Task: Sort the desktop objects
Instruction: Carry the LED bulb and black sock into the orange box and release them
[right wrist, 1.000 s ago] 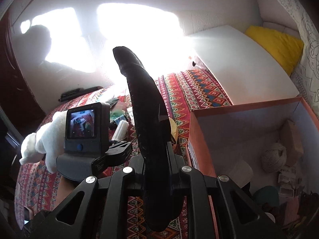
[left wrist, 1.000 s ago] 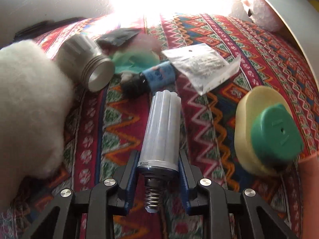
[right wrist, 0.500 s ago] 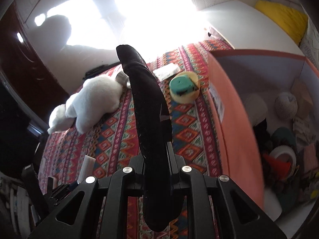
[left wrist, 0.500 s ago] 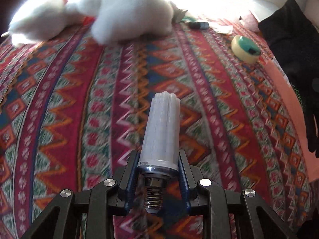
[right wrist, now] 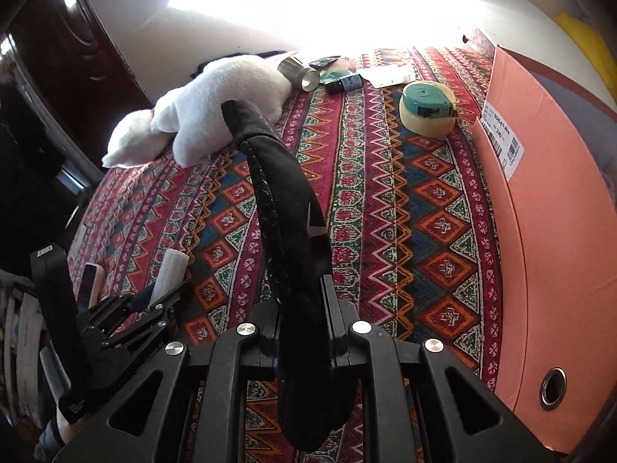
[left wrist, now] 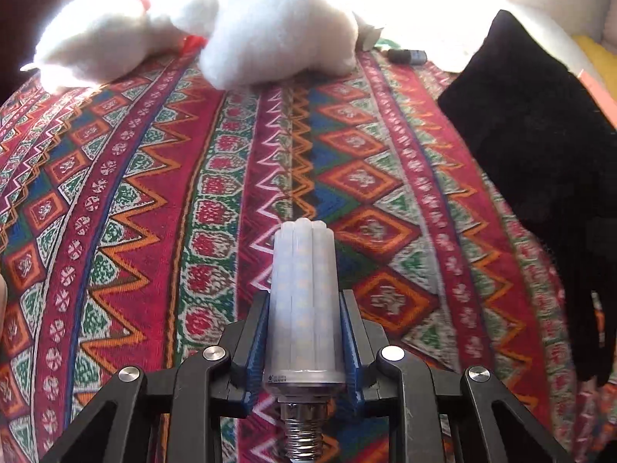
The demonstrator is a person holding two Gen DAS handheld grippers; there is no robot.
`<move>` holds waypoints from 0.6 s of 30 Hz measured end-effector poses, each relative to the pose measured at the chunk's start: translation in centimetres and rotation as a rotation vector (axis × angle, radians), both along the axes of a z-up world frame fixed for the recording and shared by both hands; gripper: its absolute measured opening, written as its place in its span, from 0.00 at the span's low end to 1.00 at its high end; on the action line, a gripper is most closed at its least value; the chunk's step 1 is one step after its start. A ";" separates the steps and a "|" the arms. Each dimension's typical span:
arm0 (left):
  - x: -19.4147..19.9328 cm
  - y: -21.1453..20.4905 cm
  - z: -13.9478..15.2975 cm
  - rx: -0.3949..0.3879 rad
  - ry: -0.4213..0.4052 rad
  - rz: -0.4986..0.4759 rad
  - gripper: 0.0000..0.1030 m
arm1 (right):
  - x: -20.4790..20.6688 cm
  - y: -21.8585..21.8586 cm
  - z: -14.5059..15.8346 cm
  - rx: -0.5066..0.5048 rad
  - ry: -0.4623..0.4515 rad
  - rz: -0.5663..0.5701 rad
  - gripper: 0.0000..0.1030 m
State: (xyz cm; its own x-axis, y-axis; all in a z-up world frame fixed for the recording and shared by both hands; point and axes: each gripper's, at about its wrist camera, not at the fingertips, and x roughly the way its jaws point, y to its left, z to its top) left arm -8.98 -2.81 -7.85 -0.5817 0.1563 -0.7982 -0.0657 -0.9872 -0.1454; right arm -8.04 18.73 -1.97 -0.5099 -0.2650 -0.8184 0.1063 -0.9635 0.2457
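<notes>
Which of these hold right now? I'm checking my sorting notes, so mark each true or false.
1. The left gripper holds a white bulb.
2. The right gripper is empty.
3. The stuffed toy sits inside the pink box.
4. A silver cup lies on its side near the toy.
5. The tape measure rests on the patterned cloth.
1. True: the bulb sits between the left gripper's jaws, which are closing.
2. False: the right gripper is clamped on a black glove.
3. False: the stuffed toy lies on the patterned cloth, outside the pink box.
4. True: the silver cup lies tipped beside it.
5. True: the tape measure rests there.
</notes>
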 end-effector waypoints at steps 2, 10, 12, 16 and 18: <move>1.2 0.3 1.7 0.019 0.032 -0.009 0.27 | -0.1 -0.4 0.6 -0.001 0.016 0.012 0.17; 4.0 4.4 12.1 0.130 0.252 -0.104 0.27 | 3.3 0.3 6.2 0.041 0.244 -0.011 0.17; 4.0 6.3 14.1 0.157 0.283 -0.153 0.27 | 4.8 1.6 8.1 0.067 0.331 -0.061 0.17; 3.5 12.0 17.4 0.190 0.326 -0.268 0.27 | 7.9 4.9 12.0 0.131 0.499 -0.186 0.17; 3.4 15.6 18.6 0.202 0.343 -0.324 0.27 | 9.2 7.5 13.4 0.160 0.548 -0.288 0.17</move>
